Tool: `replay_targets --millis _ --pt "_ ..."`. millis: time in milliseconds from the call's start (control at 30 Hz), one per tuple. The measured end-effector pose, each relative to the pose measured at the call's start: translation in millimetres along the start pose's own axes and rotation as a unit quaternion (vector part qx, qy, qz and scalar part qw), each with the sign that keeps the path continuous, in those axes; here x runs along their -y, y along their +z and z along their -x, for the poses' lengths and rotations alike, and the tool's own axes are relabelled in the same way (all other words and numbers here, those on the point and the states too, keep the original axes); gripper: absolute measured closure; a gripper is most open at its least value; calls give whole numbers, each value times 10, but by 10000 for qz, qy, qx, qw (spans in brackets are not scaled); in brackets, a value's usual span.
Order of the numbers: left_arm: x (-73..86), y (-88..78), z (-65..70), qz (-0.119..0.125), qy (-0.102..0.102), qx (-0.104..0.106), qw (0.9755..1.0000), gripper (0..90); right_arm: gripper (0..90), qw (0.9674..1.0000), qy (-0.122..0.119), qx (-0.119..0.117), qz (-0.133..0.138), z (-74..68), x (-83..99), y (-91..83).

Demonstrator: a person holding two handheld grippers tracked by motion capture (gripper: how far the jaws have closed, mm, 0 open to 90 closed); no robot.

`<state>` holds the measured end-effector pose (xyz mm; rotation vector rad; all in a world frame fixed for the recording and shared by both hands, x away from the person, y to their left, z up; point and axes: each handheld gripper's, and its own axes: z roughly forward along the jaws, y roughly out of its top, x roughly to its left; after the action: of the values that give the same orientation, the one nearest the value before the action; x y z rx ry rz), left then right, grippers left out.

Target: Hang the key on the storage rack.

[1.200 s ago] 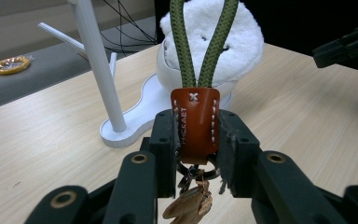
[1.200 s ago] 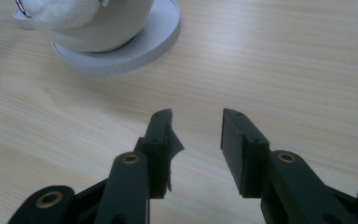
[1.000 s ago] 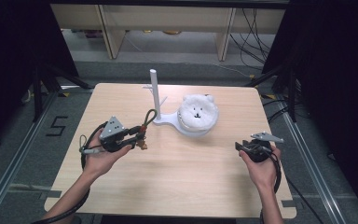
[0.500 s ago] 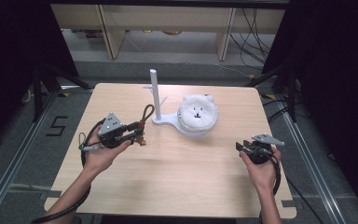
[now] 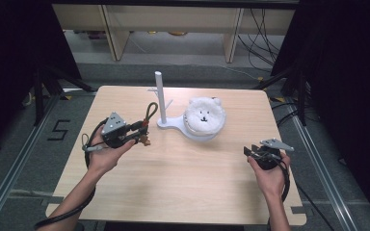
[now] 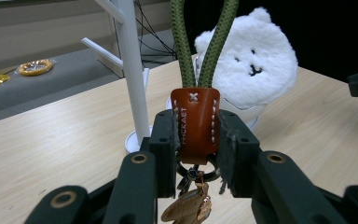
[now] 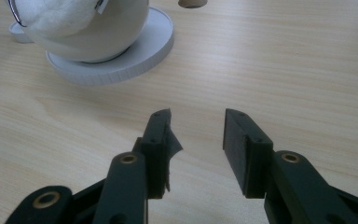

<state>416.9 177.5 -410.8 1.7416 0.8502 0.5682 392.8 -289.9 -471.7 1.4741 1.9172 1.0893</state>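
Left tool [image 6: 196, 140] clamps the leather keychain [image 6: 195, 126] — beside the white stand [image 6: 131, 65].

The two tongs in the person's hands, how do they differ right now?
The left tongs are shut on a keychain with a brown leather tab and green cord loop; the right tongs stand open and empty. The left ones are held off the table, pointing toward the white stand; the right ones hover low. Both have black jaws.

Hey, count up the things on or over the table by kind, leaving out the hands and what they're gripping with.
Keychain with green cord loop: 1
White stand with pegs: 1
White plush bear: 1
Total: 3
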Motion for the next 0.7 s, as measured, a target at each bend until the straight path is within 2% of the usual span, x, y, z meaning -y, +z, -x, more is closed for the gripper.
replay_targets --millis 267,567,700 --pt "-19 26 -56 55 -70 -84 9999 689 626 10000 -23 86 34 -2 -2 -3" --pt "-48 49 -101 107 -103 -180 9997 689 627 9999 7 1 123 6 -3 -4" --pt "-68 63 -123 140 -127 -211 9996 688 627 10000 -9 72 38 -2 -5 -15"
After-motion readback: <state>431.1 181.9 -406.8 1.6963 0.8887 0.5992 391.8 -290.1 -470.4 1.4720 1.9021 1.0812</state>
